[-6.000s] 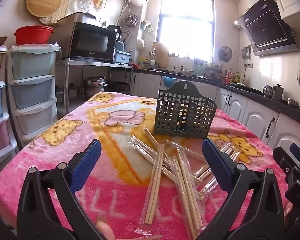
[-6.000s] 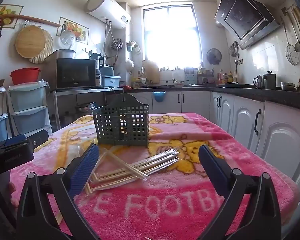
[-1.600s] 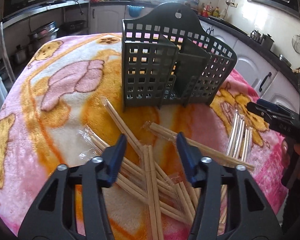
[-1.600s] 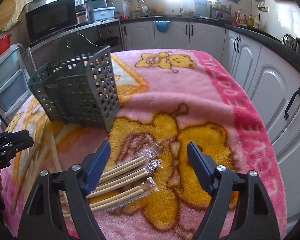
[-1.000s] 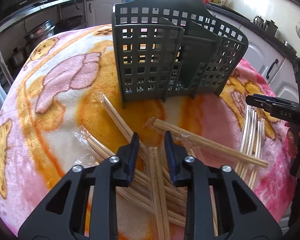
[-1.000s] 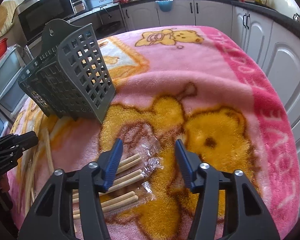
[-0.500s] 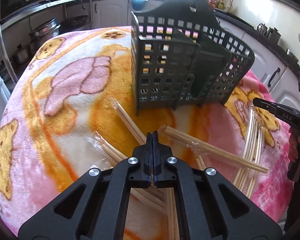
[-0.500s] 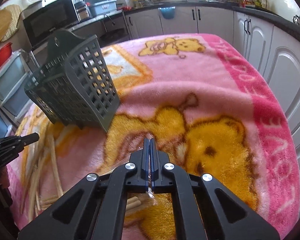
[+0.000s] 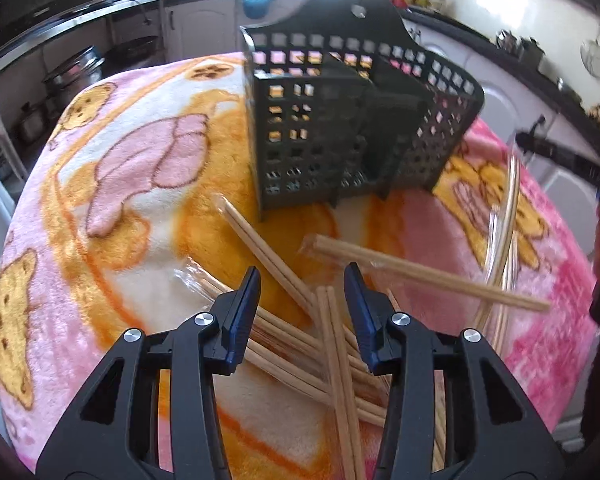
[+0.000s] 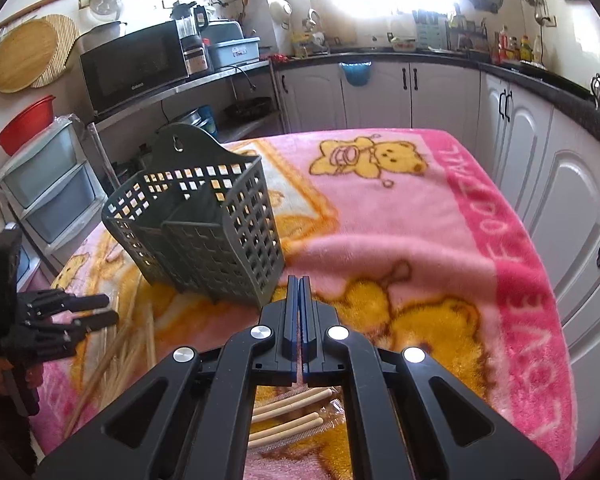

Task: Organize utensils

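Both changed: our left gripper [image 9: 301, 286], pinched together before, now gapes over the chopsticks [image 9: 335, 344]; our right gripper [image 10: 299, 280] stays closed, its catch unclear

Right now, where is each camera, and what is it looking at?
Left wrist: sits on the left hand-held gripper, open, looking down at wooden chopsticks and the dark basket.
Right wrist: sits on the right hand-held gripper, shut, facing kitchen cabinets across the pink blanket.
Both views share the basket, the blanket and a glimpse of the other gripper.
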Tool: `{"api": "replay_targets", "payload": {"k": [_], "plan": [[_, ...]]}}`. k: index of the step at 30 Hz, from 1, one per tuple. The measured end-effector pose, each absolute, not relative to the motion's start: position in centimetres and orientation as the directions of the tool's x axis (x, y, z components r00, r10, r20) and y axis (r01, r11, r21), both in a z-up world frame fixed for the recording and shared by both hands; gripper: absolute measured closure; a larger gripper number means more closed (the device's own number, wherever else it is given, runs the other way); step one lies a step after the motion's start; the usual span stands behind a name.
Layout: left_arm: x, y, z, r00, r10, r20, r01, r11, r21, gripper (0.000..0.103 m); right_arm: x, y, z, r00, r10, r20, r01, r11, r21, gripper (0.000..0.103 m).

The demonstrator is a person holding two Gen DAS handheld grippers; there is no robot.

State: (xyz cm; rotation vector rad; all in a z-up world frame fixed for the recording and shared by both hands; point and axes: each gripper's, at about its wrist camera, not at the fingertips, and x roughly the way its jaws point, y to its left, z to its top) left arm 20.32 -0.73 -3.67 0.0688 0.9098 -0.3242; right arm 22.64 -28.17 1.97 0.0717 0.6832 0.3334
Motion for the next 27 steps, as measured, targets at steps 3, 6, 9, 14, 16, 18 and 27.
{"api": "replay_targets", "payload": {"k": [3, 6, 9, 14, 16, 18, 27], "plan": [[20.5, -1.5, -4.4, 0.558, -0.233, -0.796, 0.327, 0.944, -0.047, 0.068, 22.4, -28.2, 2.9, 0.738, 0.329, -0.589, -0.284, 0.943, 0.171, 0.102], [20.6, -2.4, -5.0, 0.551, -0.207, -0.808, 0.341, 0.940, -0.009, 0.078, 22.1, -27.9, 3.8, 0.750, 0.331, -0.573, -0.291, 0.943, 0.165, 0.102], [20.9, -2.8, -5.4, 0.552, -0.177, -0.815, 0.343, 0.939, 0.028, 0.086, 21.8, -27.6, 5.0, 0.762, 0.341, -0.551, -0.305, 0.939, 0.159, 0.102], [21.3, -2.2, -5.1, 0.552, -0.183, -0.814, 0.324, 0.946, 0.006, 0.093, 21.2, -26.9, 7.0, 0.777, 0.360, -0.515, -0.335, 0.931, 0.146, 0.102], [21.4, -1.6, -4.8, 0.558, -0.186, -0.809, 0.318, 0.948, 0.001, 0.094, 20.9, -26.5, 7.7, 0.783, 0.369, -0.501, -0.349, 0.927, 0.138, 0.102], [21.3, -1.3, -4.2, 0.566, -0.194, -0.801, 0.312, 0.950, -0.010, 0.094, 20.5, -26.1, 8.4, 0.787, 0.379, -0.486, -0.364, 0.922, 0.131, 0.102], [20.2, 0.2, 0.6, 0.653, -0.243, -0.717, 0.270, 0.960, -0.079, 0.095, 19.0, -24.1, 10.9, 0.789, 0.433, -0.435, -0.428, 0.896, 0.116, 0.102]]}}
